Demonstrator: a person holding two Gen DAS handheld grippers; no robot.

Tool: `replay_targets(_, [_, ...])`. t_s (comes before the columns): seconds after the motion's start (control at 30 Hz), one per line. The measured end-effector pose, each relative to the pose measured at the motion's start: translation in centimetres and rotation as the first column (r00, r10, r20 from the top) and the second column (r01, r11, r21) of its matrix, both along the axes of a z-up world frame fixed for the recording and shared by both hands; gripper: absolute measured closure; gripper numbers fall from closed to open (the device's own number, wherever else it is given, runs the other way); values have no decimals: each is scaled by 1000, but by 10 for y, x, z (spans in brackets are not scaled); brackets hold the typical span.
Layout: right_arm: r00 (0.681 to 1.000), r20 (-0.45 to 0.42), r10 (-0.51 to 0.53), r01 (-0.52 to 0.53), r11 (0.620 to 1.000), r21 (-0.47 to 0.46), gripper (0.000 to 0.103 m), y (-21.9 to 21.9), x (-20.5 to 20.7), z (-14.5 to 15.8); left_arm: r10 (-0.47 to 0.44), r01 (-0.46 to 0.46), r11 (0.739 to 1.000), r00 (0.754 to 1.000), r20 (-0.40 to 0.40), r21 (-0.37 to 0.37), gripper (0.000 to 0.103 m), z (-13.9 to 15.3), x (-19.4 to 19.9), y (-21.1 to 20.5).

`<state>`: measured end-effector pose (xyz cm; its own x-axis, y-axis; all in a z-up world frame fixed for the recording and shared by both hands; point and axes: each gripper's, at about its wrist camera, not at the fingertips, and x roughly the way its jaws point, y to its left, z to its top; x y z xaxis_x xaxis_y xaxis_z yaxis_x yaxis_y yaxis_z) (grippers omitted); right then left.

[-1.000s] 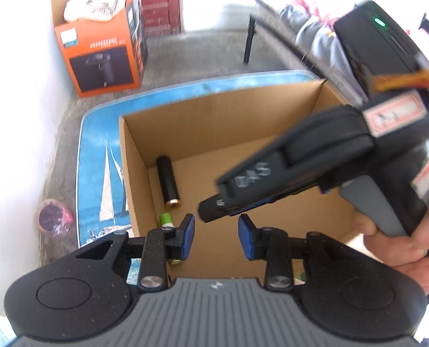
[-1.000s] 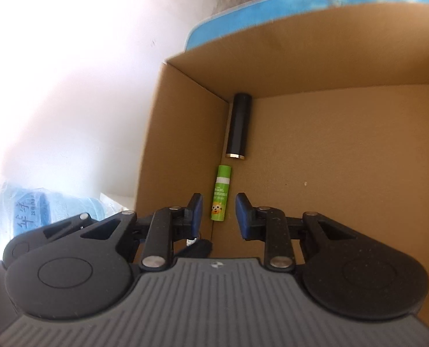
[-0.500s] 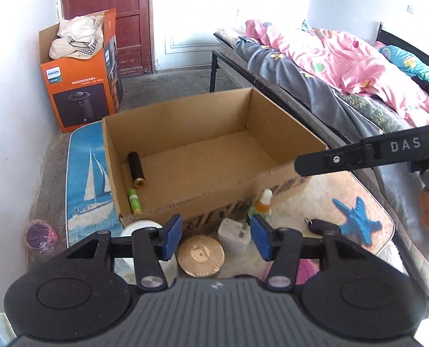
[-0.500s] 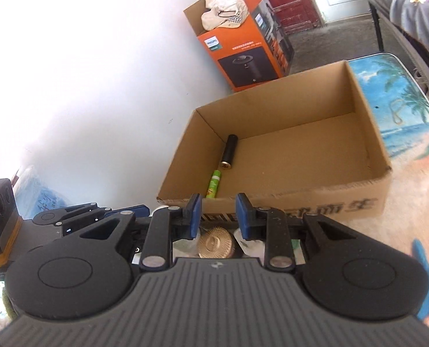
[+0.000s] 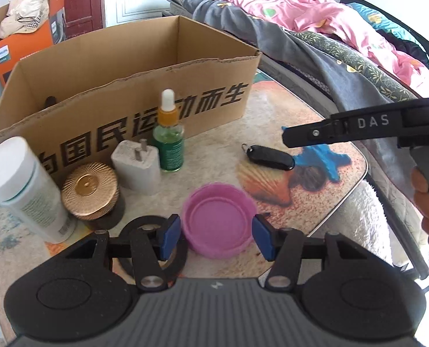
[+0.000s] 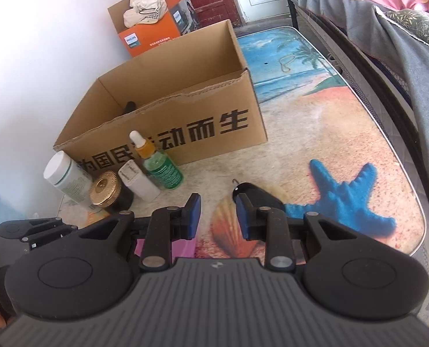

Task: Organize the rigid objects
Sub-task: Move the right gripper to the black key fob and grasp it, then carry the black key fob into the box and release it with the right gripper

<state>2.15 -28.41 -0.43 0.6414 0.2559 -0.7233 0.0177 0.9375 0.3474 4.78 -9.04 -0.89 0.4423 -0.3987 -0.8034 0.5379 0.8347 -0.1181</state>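
Note:
An open cardboard box (image 5: 145, 107) (image 6: 214, 127) stands on the beach-print table; a black cylinder (image 6: 130, 107) shows inside it. In front of it stand a white bottle (image 5: 23, 185), a gold-lidded jar (image 5: 90, 188), a white charger plug (image 5: 137, 163), a green dropper bottle (image 5: 168, 141) and a black key fob (image 5: 269, 157). My left gripper (image 5: 216, 235) is open, its pads on either side of a pink lid (image 5: 218, 217), not touching. My right gripper (image 6: 217, 217) is open and empty, just short of the key fob (image 6: 254, 193).
A bed with pink and grey bedding (image 5: 315, 29) runs along the right. An orange box with cloth in it (image 6: 150, 26) stands on the floor behind. A black tape ring (image 5: 153, 248) lies under my left finger. The table edge (image 5: 356, 190) is at right.
Both grippers have pulled back out of the box and dropped low in front of it. The left jaws have opened wider around the pink lid; the right gripper now faces the key fob.

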Motion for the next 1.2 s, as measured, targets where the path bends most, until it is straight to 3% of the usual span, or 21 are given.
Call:
replay_targets(0.2, [998,-70,4,-1,999,52,70,-22,44,-15,-49,48,998,999,-18,-44,49,-8,15,-53])
replay_targets(0.43, [985,-170,10,11,992,124,63,-43,69,-44,-54,56,998,992,-118,12,61,-31,30,-93])
replay_targets(0.73, [972,-228,51,11,965,261,60,-53,80,-56,-63,64,998,986,-153,-3,66,-35,47,-98])
replay_targets(0.97, [955,-274,112,15,906,424,63,-57,80,-68,-64,58,998,980,-191,-36,67,-34,55,-94])
replay_targets(1.2, [963,-234,130,8,859,512,66,-61,72,-65,-66,58,997,978,-196,-44,67,-35,55,-92])
